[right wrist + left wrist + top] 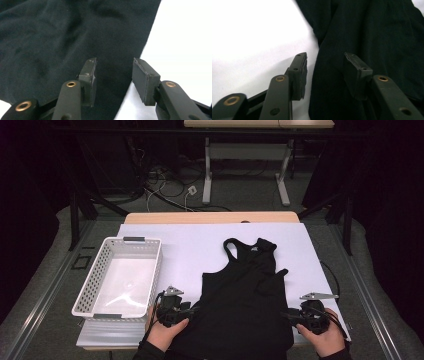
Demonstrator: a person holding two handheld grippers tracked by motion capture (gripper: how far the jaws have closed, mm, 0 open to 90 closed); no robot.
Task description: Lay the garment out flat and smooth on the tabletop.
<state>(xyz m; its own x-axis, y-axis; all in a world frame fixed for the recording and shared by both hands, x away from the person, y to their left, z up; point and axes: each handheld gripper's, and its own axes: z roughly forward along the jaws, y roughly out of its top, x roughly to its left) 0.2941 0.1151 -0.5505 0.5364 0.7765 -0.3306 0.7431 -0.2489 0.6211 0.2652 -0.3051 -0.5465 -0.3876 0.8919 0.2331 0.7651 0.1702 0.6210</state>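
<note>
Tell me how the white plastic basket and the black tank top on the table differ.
The white perforated plastic basket is rigid with upright walls; the black fabric tank top lies soft and flat. The basket is empty and untouched at the left; the tank top sits between the left gripper and right gripper, at its lower side edges. Both rest on the white table cover.

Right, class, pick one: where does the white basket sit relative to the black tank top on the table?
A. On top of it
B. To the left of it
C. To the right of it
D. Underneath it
B: in the high view the white basket stands on the white sheet, left of the black tank top and apart from it.
</note>
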